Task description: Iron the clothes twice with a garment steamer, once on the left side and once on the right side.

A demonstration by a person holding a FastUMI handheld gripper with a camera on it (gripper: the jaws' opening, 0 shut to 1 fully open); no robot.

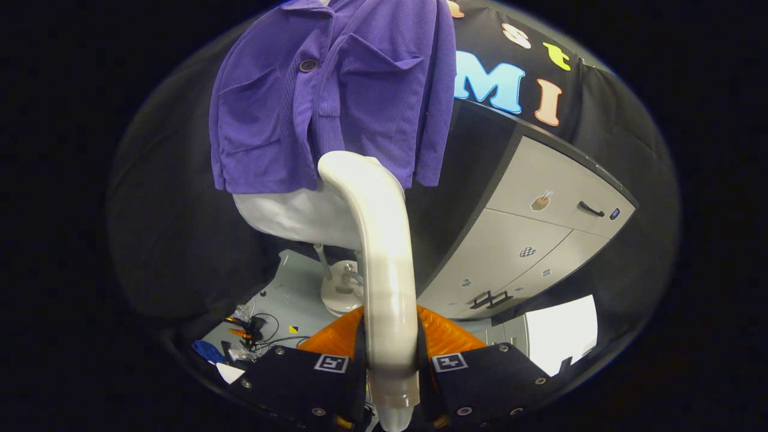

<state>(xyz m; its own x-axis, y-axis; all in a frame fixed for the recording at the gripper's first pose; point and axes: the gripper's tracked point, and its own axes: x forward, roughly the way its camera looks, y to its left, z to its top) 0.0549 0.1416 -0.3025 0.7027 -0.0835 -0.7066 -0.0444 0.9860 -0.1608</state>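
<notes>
Garment steamer (384, 252): white, curved handle and neck, clamped between the 2 fingers of the gripper (391, 360). Both fingers pressed against the handle's sides, 1 on each side; grasp firm, no gap seen. Neck rising straight ahead of the fingers, then bending over at the top so that the head meets the lower hem of the purple shirt (336, 90). Contact between head and cloth: cannot tell for certain, head seen from behind; lies right at the hem, near the shirt's middle front.

Purple shirt hung beyond the fingers, above the steamer's bend. Ribbed fabric, 2 chest pockets, 1 dark button (308, 65) visible on the placket. Sleeve hanging down to the right of the steamer head. Shirt worn on a pale mannequin torso (288, 216), bare below the hem, just left of the steamer neck. Torso mounted on a thin pole down to a round stand base (341, 291), partly behind the neck.

Grey cabinet (540, 240) with drawers and dark handles to the right of the fingers, well apart from the steamer. Tangle of cables and small items (249, 336) on the floor, left of the fingers, near the stand base. Orange ribbed part (447, 336) directly behind the fingers, either side of the handle.
</notes>
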